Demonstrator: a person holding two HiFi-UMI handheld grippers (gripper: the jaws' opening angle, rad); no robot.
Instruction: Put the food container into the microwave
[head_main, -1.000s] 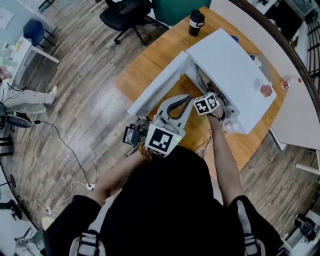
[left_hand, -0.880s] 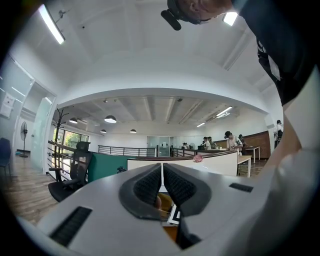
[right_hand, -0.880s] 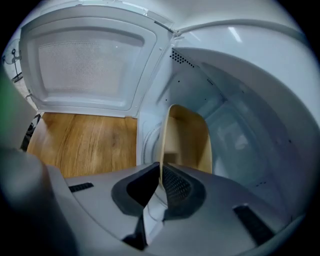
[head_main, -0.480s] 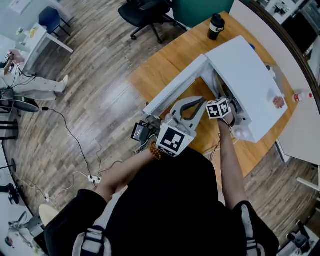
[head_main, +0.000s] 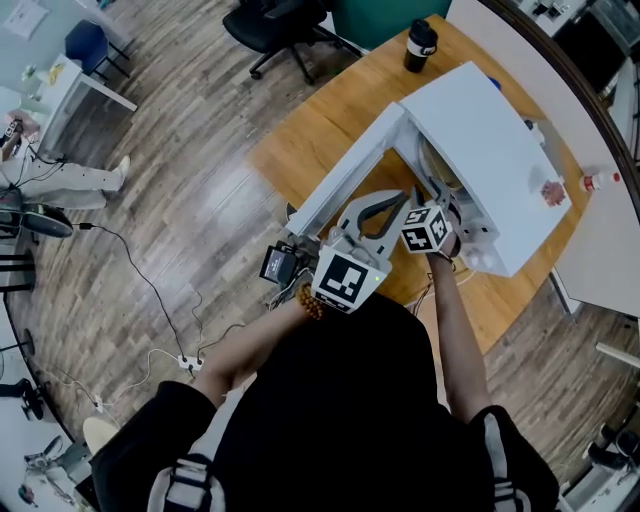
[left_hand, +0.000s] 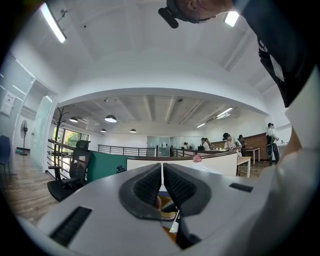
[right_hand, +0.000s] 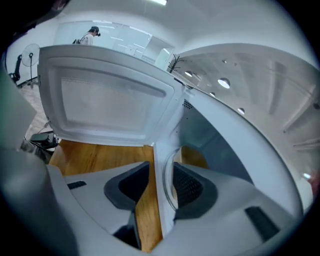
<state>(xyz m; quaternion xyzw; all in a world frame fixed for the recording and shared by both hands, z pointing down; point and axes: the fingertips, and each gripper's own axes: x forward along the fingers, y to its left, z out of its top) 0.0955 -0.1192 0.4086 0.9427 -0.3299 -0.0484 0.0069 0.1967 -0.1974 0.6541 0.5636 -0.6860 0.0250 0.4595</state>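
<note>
Moved: right gripper (right_hand: 161, 175) is sitting a little further back from the mouth of the microwave (head_main: 480, 130) than in the earlier head views. Its jaws have just been opening and are now standing wide. Nothing is pressed between the pads; only the cavity's front edge is showing through the gap.
Left gripper (left_hand: 162, 182): it is keeping its place at lower centre of the head view, with its jaws lying almost together and gripping nothing.
Food container (right_hand: 169, 187): a pale curved rim is showing inside the cavity just beyond the right jaws. I am taking it for the container, though it could be the turntable.
Door (right_hand: 110, 100): it is hanging wide open, filling the upper left of the right gripper view.
Meaning: the release is looking done and the container is apparently resting inside, so clearing the gripper is what remains.
Writing: nothing is reading as a brand on the microwave or on the black cup (head_main: 420, 45) at the top of the head view. Only black-and-white squares are showing on the marker cubes (head_main: 425, 228).
</note>
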